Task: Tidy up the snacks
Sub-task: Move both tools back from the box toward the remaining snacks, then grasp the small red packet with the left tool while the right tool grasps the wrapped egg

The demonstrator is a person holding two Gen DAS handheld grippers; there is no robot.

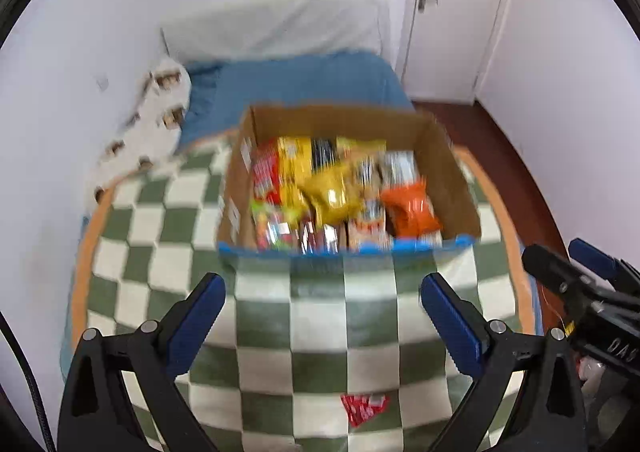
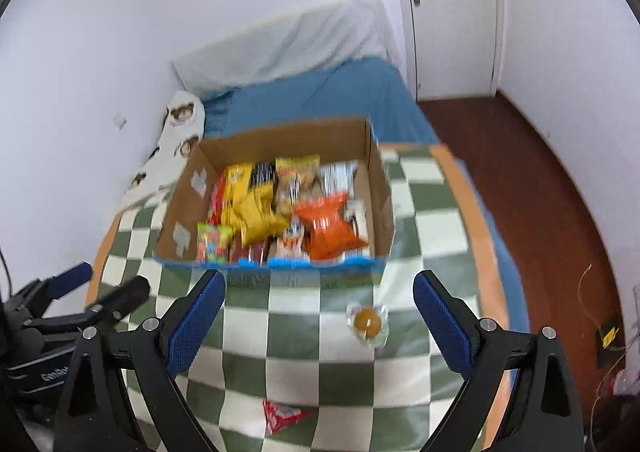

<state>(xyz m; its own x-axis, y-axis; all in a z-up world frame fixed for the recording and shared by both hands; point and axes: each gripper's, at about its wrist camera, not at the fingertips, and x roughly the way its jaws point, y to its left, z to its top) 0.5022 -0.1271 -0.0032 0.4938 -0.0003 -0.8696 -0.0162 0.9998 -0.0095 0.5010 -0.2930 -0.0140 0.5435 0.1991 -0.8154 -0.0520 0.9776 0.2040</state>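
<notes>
A cardboard box (image 1: 452, 171) (image 2: 380, 179) holding several snack packets, yellow, orange and red, stands on a green-and-white checkered blanket (image 1: 320, 332) (image 2: 304, 340). A small red packet (image 1: 363, 408) (image 2: 282, 415) lies on the blanket near me. A clear-wrapped round orange snack (image 2: 367, 323) lies in front of the box. My left gripper (image 1: 322, 312) is open and empty, above the blanket short of the box. My right gripper (image 2: 320, 310) is open and empty, also short of the box; it shows at the right edge of the left wrist view (image 1: 580, 276).
The blanket lies on a bed with a blue sheet (image 1: 304, 79) and a white patterned pillow (image 1: 148, 119). White walls stand left and behind. A white door (image 2: 452, 11) and dark red floor (image 2: 540, 179) are on the right. Cables lie on the floor (image 2: 608, 336).
</notes>
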